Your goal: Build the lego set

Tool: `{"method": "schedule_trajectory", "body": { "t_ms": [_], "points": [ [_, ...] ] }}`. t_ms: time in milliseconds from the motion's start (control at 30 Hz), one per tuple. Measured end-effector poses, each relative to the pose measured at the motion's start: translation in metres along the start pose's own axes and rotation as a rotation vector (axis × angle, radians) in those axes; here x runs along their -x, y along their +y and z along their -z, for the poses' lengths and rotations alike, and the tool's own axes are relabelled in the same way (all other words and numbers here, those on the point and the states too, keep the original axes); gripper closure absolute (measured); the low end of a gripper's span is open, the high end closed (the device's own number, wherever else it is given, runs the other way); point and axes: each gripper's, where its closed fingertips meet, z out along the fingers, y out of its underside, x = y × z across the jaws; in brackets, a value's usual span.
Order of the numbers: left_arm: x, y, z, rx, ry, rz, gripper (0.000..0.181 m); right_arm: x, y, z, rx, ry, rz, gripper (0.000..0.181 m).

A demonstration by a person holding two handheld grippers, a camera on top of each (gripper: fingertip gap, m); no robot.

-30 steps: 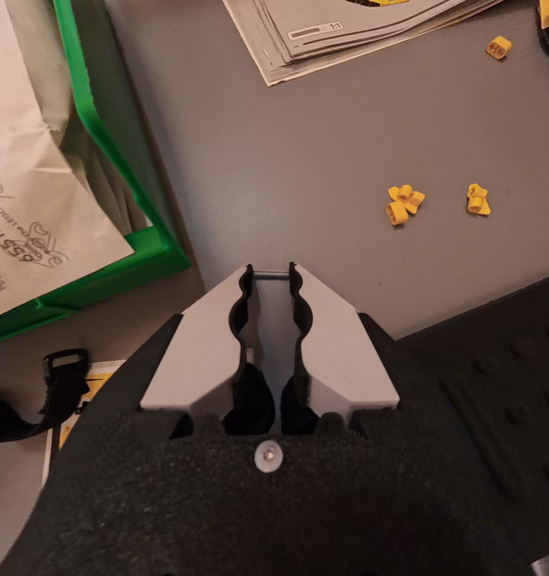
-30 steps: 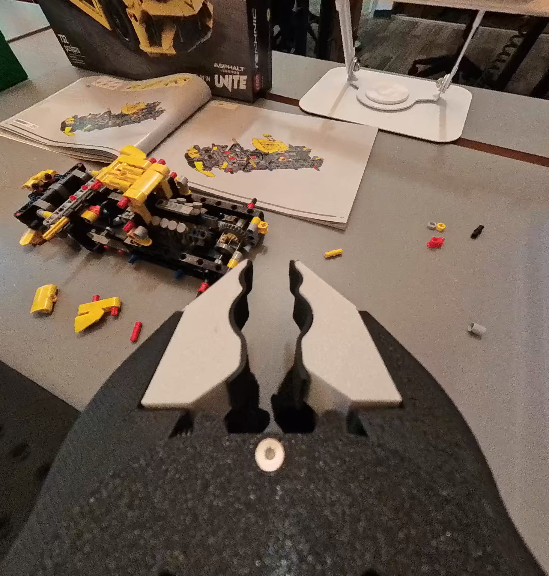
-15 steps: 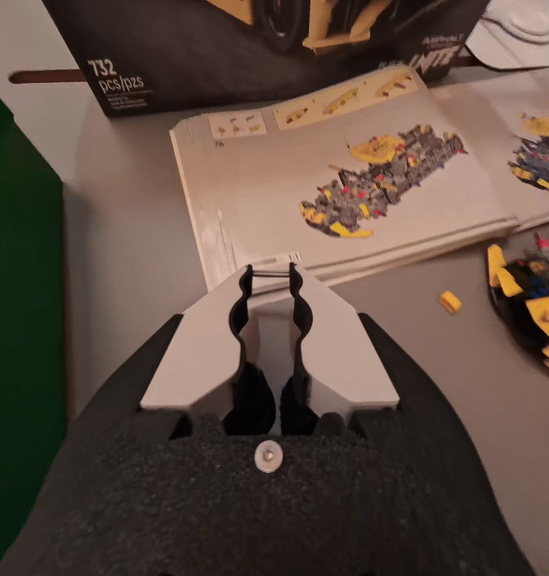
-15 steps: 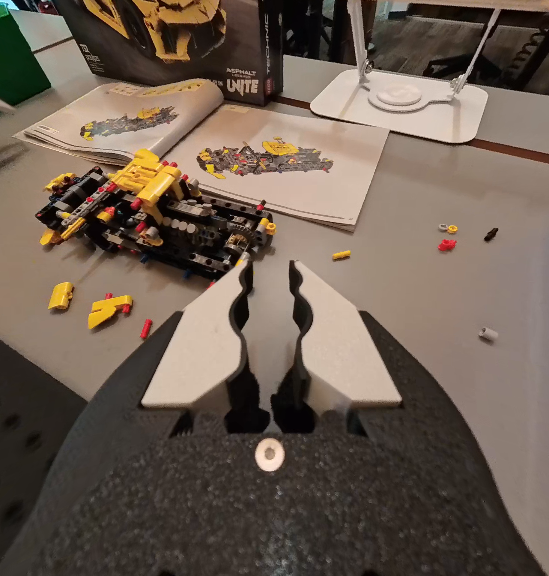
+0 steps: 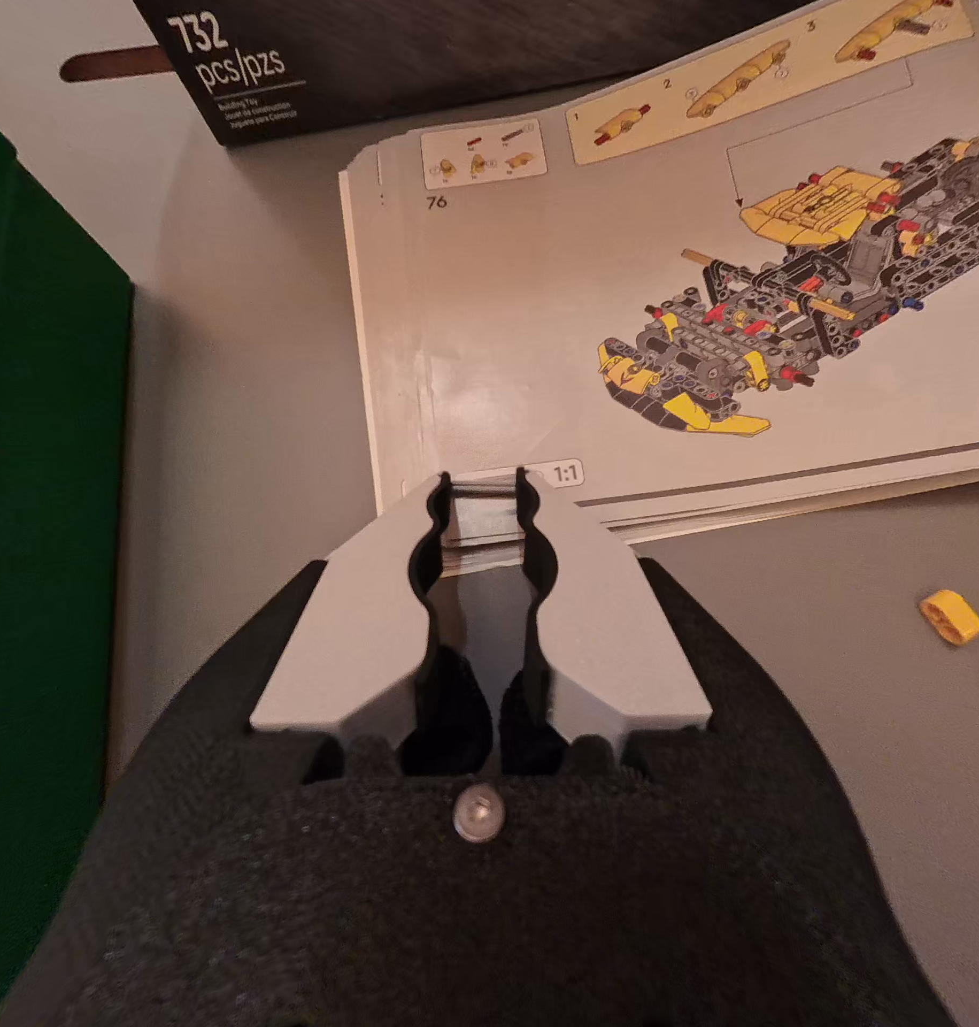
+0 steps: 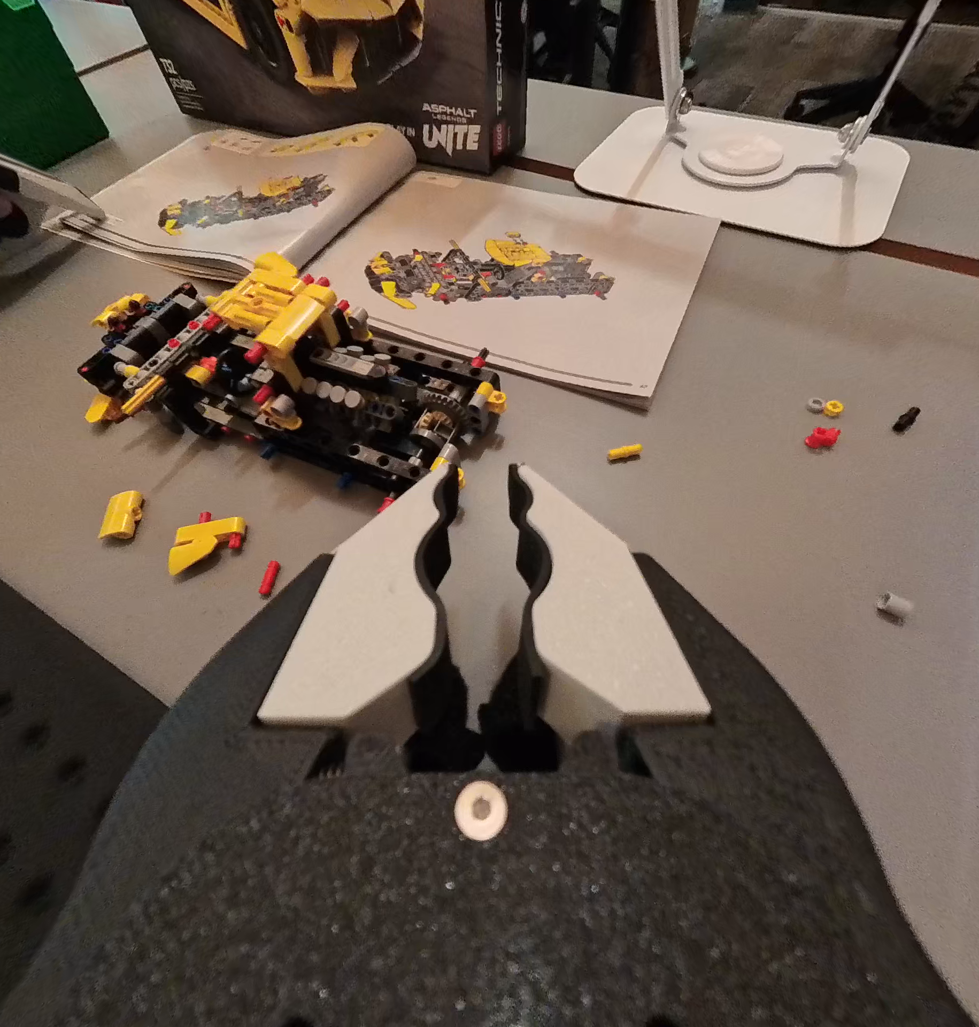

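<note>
Left tongs (image 5: 481,486) are pinching a thin dark axle rod (image 5: 482,489) crosswise at the tips, over the open paper instruction booklet (image 5: 531,333). Right tongs (image 6: 482,478) sit part-open and empty, tips near the half-built black-and-yellow lego car (image 6: 287,367) on the grey counter (image 6: 753,500).

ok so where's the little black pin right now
In the right wrist view the black pin lies loose on the grey table at far right, just right of the red piece and the small grey and yellow rings.
</note>
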Motion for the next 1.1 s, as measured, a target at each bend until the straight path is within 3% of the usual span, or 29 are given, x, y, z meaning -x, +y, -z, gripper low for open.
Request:
{"method": "schedule_trajectory", "body": {
  "t_ms": [233,1100],
  "points": [
    [-0.006,-0.014,0.006,-0.076,0.023,0.014,0.158,-0.001,0.000,0.000,0.003,0.001,-0.011,0.165],
    [-0.005,-0.001,-0.002,-0.038,0.012,0.056,0.158,0.007,0.007,-0.005,0.047,-0.002,0.062,0.165]
  ]
}}
